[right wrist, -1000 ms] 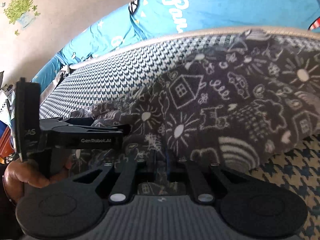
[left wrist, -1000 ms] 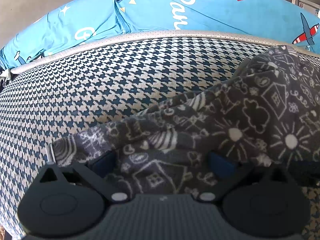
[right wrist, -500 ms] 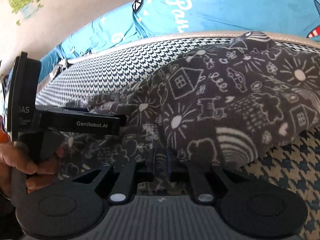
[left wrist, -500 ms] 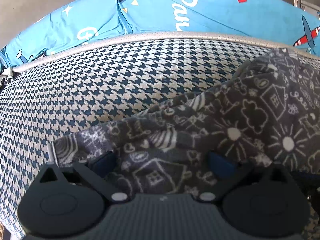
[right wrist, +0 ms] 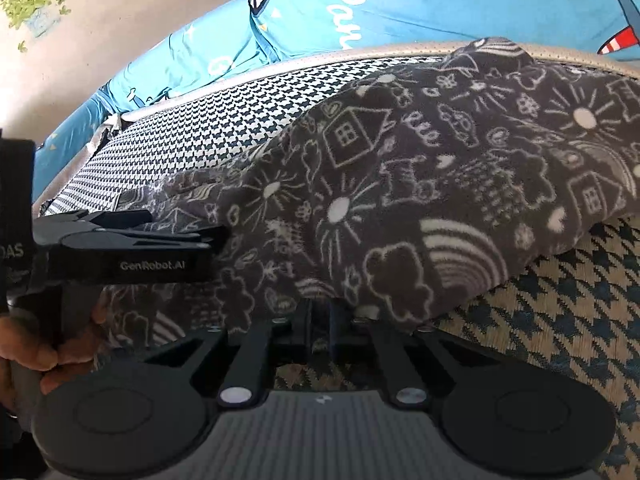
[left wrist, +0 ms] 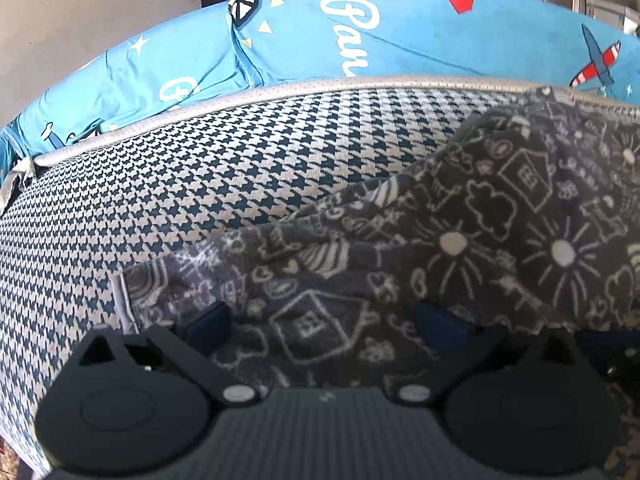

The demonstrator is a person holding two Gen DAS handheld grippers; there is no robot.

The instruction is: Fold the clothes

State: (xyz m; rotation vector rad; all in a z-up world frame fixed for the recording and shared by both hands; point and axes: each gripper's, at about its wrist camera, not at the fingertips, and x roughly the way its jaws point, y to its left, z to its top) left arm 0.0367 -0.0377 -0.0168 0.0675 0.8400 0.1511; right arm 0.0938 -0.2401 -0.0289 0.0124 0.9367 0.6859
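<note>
I am pinching the near edge of the dark printed garment point(right wrist: 400, 184) with my right tool point(right wrist: 318, 314), its two fingers drawn together tight on a thin ridge of cloth. My left tool point(left wrist: 320, 320) is standing wide apart, its blue fingertips point(left wrist: 208, 320) resting to either side of a flat stretch of the same garment, not squeezing it. The garment is lying just ahead of both tools on the checked cushion point(left wrist: 200, 184), bunched higher to the right of my left tool, with a blue printed sheet point(left wrist: 400, 40) beyond. To fold cleanly, I judge I should be closing the left tool on the hem directly in front of it, catching all layers, then lifting both tools together and evenly, so the edge is staying straight rather than sagging between them.
</note>
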